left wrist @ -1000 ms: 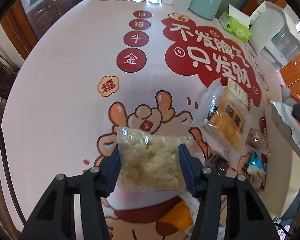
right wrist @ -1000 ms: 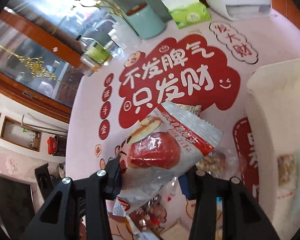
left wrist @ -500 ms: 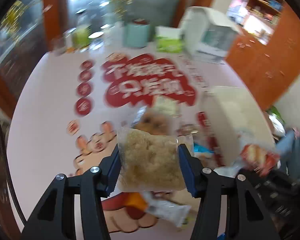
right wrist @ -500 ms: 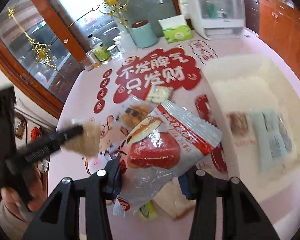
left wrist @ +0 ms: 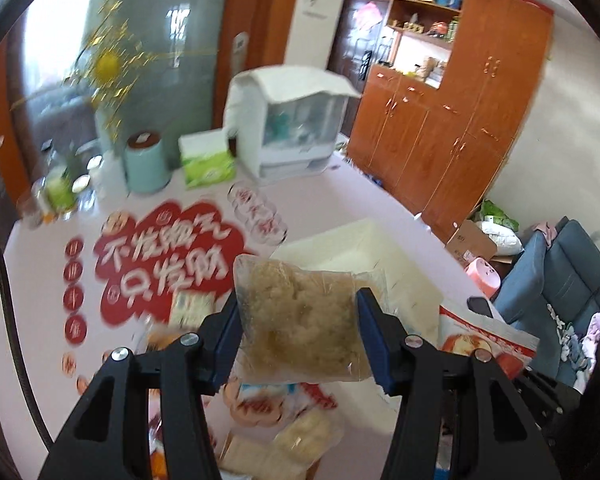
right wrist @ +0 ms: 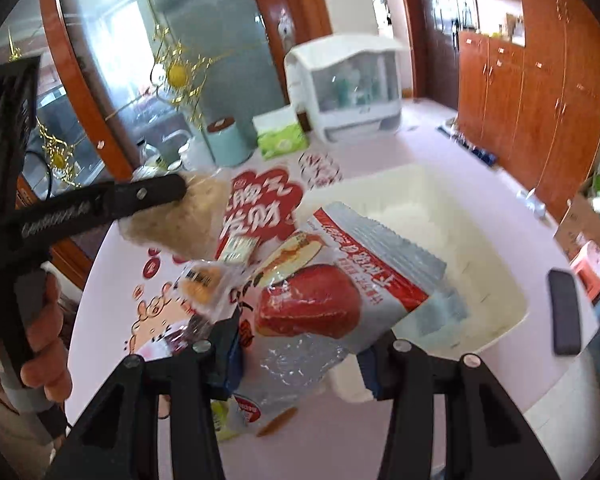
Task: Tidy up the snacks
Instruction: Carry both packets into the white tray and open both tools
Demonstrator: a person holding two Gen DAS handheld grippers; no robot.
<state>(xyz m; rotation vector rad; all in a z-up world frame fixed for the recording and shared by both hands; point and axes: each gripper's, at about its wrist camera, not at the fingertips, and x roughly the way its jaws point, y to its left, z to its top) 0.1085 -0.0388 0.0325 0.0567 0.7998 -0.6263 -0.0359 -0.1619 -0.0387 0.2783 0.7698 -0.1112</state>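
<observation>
My left gripper point(left wrist: 298, 320) is shut on a clear bag of pale shredded snack point(left wrist: 296, 300), held in the air above the table and in front of the white bin point(left wrist: 340, 240). In the right wrist view the same bag point(right wrist: 180, 220) hangs at the left under one of the left gripper's fingers point(right wrist: 148, 194). My right gripper point(right wrist: 300, 344) is shut on a silver and red packet with a red fruit picture point(right wrist: 312, 304), tilted over the near left corner of the white bin point(right wrist: 380, 178). That packet point(left wrist: 480, 344) also shows at the right of the left wrist view.
Loose snack packets point(right wrist: 204, 280) lie on the pink printed tablecloth point(left wrist: 332, 188) below both grippers. A teal canister point(left wrist: 146, 164), a green tissue pack point(left wrist: 206, 162) and a white cabinet point(left wrist: 288, 128) stand at the back. A dark phone point(right wrist: 564, 312) lies right of the bin.
Both grippers have risen and swung right toward the white bin, each still holding its packet. The left gripper has rolled, and the room beyond the table has come into view.
</observation>
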